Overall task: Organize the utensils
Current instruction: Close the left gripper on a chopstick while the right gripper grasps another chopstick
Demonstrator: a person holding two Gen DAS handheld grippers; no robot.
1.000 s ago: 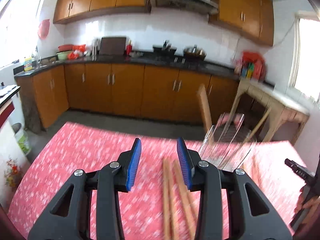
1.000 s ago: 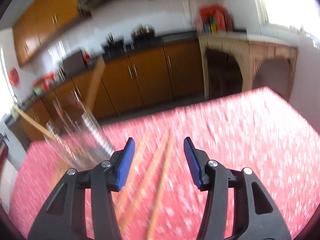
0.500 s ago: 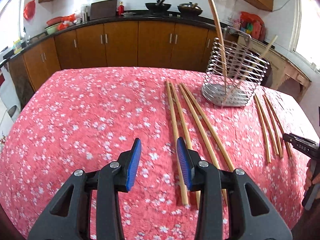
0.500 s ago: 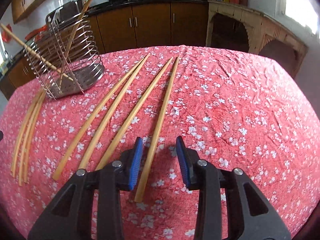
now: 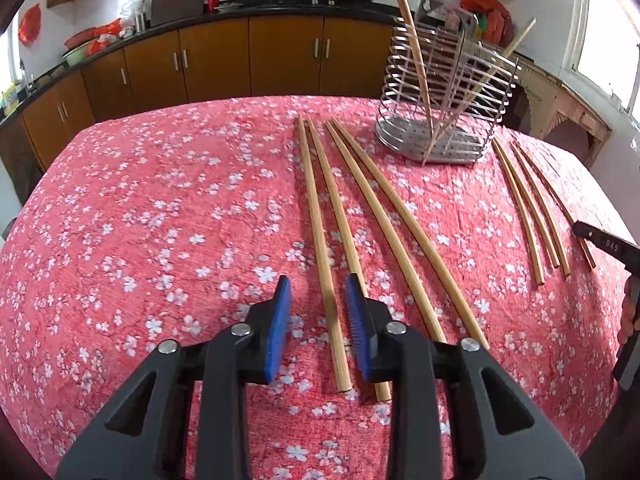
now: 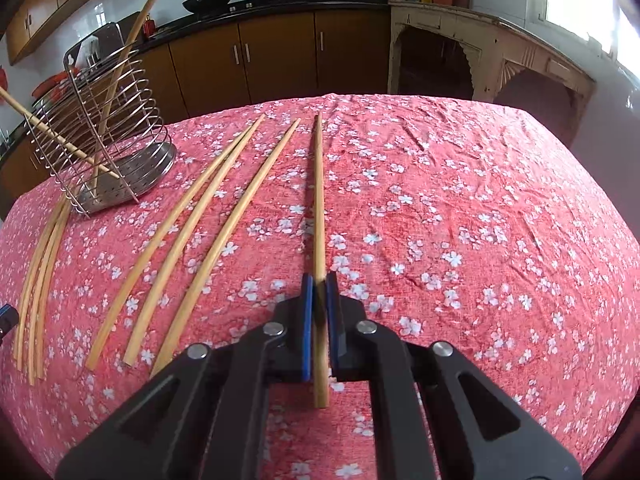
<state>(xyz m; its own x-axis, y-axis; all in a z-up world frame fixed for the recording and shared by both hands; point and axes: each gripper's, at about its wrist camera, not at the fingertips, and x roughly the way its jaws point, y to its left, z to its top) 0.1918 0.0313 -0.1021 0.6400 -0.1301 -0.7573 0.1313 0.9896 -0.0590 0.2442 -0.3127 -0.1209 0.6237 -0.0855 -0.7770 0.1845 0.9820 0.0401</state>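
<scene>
Several long wooden chopsticks lie on the red floral cloth (image 5: pixel 160 220). In the left wrist view my left gripper (image 5: pixel 317 280) is low over the cloth with one chopstick (image 5: pixel 314 208) between its blue pads. Its jaws are closing, and a gap shows on each side of the stick. In the right wrist view my right gripper (image 6: pixel 319 276) is shut on the near end of another chopstick (image 6: pixel 319 200), the rightmost of its group. A wire utensil holder (image 5: pixel 444 92) (image 6: pixel 104 140) stands at the far side and holds two leaning chopsticks.
Three more chopsticks (image 5: pixel 384 216) lie right of my left gripper, and a further group (image 5: pixel 524 208) lies beyond the holder. A part of the right gripper (image 5: pixel 608 244) shows at the right edge. Kitchen cabinets (image 5: pixel 248 60) stand behind the table.
Both grippers have sunk toward the cloth. The right jaws have closed onto the chopstick. The left jaws have narrowed and now straddle a chopstick that lay to their right.
</scene>
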